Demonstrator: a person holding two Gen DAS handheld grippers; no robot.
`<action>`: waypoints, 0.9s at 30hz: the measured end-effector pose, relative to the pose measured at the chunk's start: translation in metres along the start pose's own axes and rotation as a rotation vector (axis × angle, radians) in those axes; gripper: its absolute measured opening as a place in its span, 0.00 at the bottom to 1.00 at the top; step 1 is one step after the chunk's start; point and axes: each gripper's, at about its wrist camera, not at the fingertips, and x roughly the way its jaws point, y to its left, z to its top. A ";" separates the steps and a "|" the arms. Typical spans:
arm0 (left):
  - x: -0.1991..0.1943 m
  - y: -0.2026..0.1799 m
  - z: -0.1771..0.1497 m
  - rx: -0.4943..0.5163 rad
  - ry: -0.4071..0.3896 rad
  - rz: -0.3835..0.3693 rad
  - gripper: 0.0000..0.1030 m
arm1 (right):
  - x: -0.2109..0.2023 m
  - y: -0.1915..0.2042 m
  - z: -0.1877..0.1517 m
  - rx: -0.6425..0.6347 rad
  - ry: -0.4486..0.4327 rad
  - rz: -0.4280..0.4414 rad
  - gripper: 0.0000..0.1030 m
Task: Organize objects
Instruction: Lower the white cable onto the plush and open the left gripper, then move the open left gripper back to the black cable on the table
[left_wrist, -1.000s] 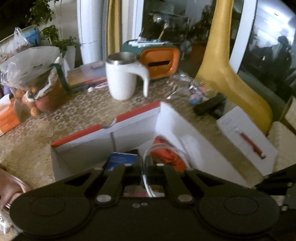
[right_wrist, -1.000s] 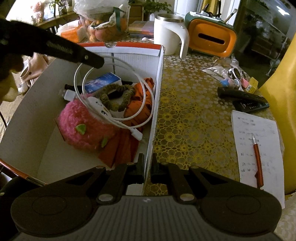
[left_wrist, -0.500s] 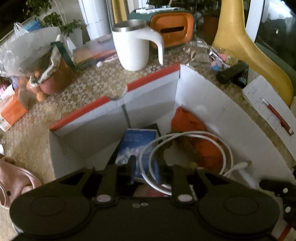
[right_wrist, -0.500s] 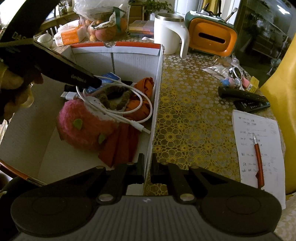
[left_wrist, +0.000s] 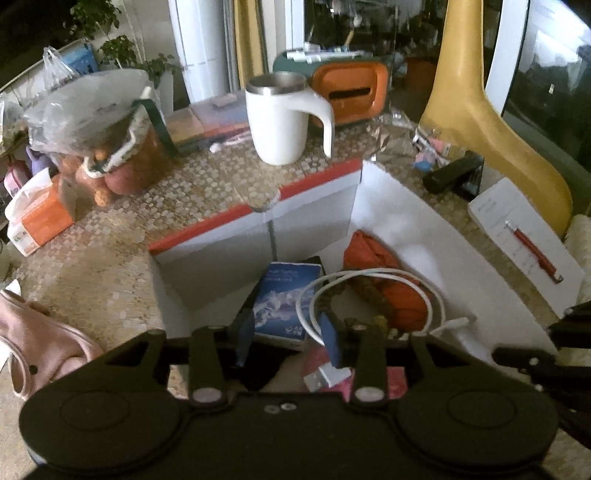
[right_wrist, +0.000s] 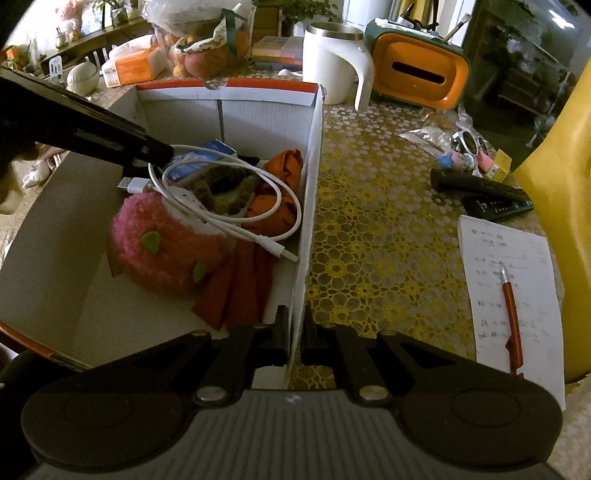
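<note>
Nearest in the right wrist view: right gripper (right_wrist: 294, 341), jaws clamped together on the right wall of the white corrugated cardboard box with red-orange rim (right_wrist: 312, 155). Left gripper (left_wrist: 286, 338) over the box interior, jaws opening, nothing pressed between the pads, coiled white USB charging cable (left_wrist: 373, 280) lying just beyond the right pad.

Inside the box, from near to far: folded red cloth (right_wrist: 236, 291); fuzzy pink plush ball with green spots (right_wrist: 162, 243); cable draped across the plush and over the olive-brown twisted band (right_wrist: 225, 190); crumpled orange fabric (right_wrist: 284, 166) against the right wall; small blue printed carton (left_wrist: 284, 301) toward the far wall, lettering too small to read.

Right of the box, on the gold floral lace-patterned surface (right_wrist: 376, 236): white sheet of handwritten notes (right_wrist: 517, 295), script illegible, with red pen (right_wrist: 511, 314) lying on it; two black remote controls (right_wrist: 480, 188) beyond. Further back: white handled mug with steel rim (right_wrist: 332, 62), orange-fronted case with slot handle (right_wrist: 417, 74), clear plastic bag of oranges (right_wrist: 207, 48). At left, orange-and-white tissue pack (left_wrist: 37, 218), print unreadable.
</note>
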 end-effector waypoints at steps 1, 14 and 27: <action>-0.005 0.002 -0.001 -0.002 -0.010 -0.003 0.37 | 0.000 0.000 0.000 0.000 0.001 -0.004 0.05; -0.065 0.033 -0.019 -0.034 -0.111 0.008 0.45 | 0.001 0.005 0.001 -0.002 0.008 -0.034 0.05; -0.124 0.098 -0.063 -0.124 -0.188 0.092 0.62 | 0.000 0.009 0.001 -0.017 0.013 -0.049 0.05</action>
